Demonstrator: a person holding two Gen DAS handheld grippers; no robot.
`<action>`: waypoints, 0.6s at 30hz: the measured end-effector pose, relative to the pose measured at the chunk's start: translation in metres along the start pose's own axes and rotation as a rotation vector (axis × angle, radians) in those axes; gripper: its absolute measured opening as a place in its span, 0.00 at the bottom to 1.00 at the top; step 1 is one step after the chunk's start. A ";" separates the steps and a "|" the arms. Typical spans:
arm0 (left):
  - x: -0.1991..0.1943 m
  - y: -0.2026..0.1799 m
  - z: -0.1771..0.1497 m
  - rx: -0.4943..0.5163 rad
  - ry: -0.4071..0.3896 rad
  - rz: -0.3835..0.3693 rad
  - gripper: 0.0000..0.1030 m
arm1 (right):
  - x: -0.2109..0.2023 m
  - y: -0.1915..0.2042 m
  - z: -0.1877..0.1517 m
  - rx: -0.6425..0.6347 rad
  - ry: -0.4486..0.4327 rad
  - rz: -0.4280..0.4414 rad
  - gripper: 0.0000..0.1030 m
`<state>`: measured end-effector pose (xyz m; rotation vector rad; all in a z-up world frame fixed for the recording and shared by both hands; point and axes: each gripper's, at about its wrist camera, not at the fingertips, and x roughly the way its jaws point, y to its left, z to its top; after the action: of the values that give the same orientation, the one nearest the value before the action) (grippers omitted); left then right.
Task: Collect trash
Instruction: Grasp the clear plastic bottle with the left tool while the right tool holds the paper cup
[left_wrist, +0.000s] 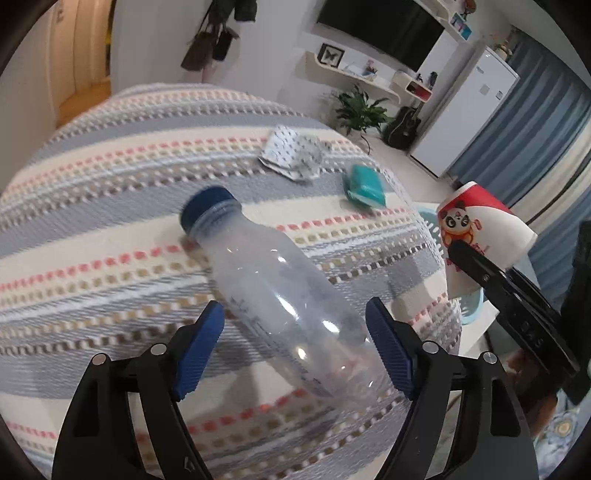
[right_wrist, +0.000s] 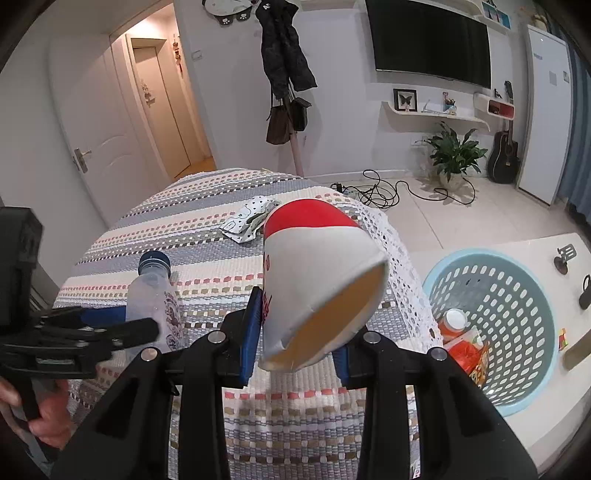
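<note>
A clear plastic bottle (left_wrist: 280, 295) with a blue cap lies between the blue pads of my left gripper (left_wrist: 295, 347), above the striped tablecloth (left_wrist: 110, 221); the pads stand just off its sides. The bottle also shows in the right wrist view (right_wrist: 153, 306) beside the left gripper (right_wrist: 110, 328). My right gripper (right_wrist: 295, 332) is shut on a squashed red and white paper cup (right_wrist: 317, 280), held over the table's right side. The cup (left_wrist: 476, 229) shows at the right of the left wrist view. A crumpled dotted wrapper (left_wrist: 291, 155) and a teal packet (left_wrist: 365, 186) lie further back.
A light blue perforated basket (right_wrist: 517, 280) stands on the floor right of the table, with an orange bottle (right_wrist: 456, 325) and wrappers inside. Cables (right_wrist: 384, 192), a potted plant (right_wrist: 454, 151) and a guitar (right_wrist: 502, 155) are beyond.
</note>
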<state>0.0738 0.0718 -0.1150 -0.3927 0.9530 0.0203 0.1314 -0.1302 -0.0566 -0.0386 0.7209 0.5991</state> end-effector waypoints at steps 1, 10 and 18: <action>0.003 -0.002 0.001 -0.003 0.001 0.001 0.75 | -0.001 -0.002 -0.001 0.002 -0.001 0.003 0.29; 0.029 -0.046 0.009 0.170 0.024 0.024 0.74 | -0.004 -0.030 -0.008 0.065 0.001 -0.009 0.29; 0.045 -0.062 0.002 0.233 0.056 0.025 0.67 | -0.005 -0.049 -0.014 0.099 -0.001 -0.023 0.29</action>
<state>0.1134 0.0074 -0.1305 -0.1666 1.0030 -0.0793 0.1456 -0.1768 -0.0718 0.0452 0.7470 0.5410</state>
